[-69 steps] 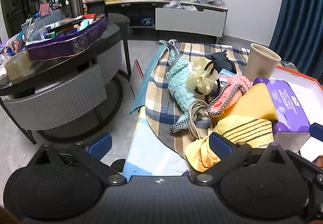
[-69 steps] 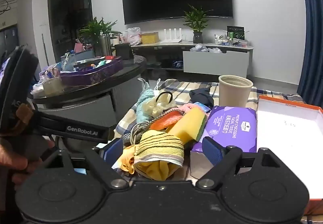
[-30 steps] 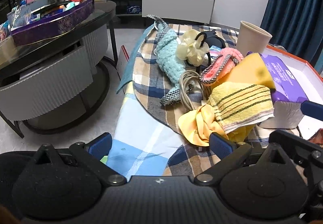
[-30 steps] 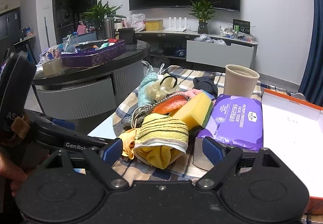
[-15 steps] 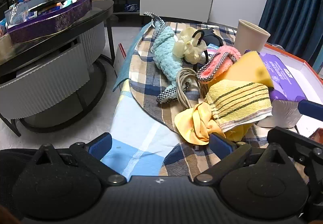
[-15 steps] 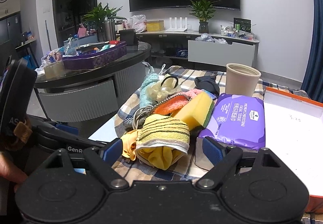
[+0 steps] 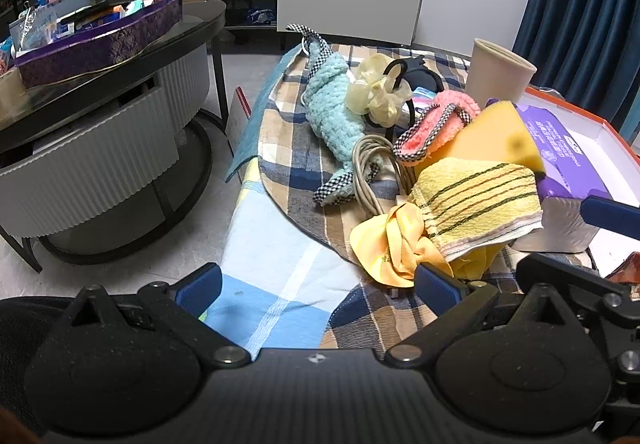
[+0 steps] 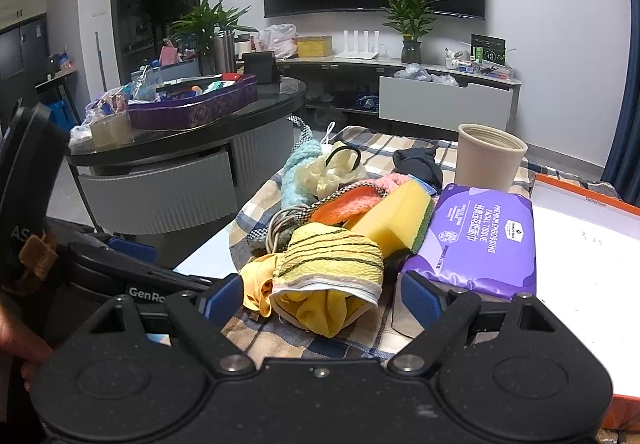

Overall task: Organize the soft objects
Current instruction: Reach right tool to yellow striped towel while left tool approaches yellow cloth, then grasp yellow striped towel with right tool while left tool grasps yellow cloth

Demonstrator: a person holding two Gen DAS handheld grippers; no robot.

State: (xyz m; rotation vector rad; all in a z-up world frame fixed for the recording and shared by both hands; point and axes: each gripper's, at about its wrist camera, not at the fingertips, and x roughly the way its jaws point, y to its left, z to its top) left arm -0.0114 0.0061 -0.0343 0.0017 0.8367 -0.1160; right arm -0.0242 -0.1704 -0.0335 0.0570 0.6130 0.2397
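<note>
Right wrist view puts the yellow striped towel [image 8: 332,256] at the near edge of the pile on the plaid cloth [image 8: 280,340], draped over a yellow scrunchie [image 8: 256,284]. It looks light, limp and easily bunched, so pinching its raised top fold should lift it cleanly; the loose hem would likely slip. Behind the towel lean a yellow sponge [image 8: 394,220] and a pink cloth [image 8: 348,206]; beside it lies a purple tissue pack [image 8: 486,240]. The right gripper [image 8: 322,298] stands spread wide, empty, facing the towel. The left gripper [image 7: 318,286] is likewise parted, holding nothing.
</note>
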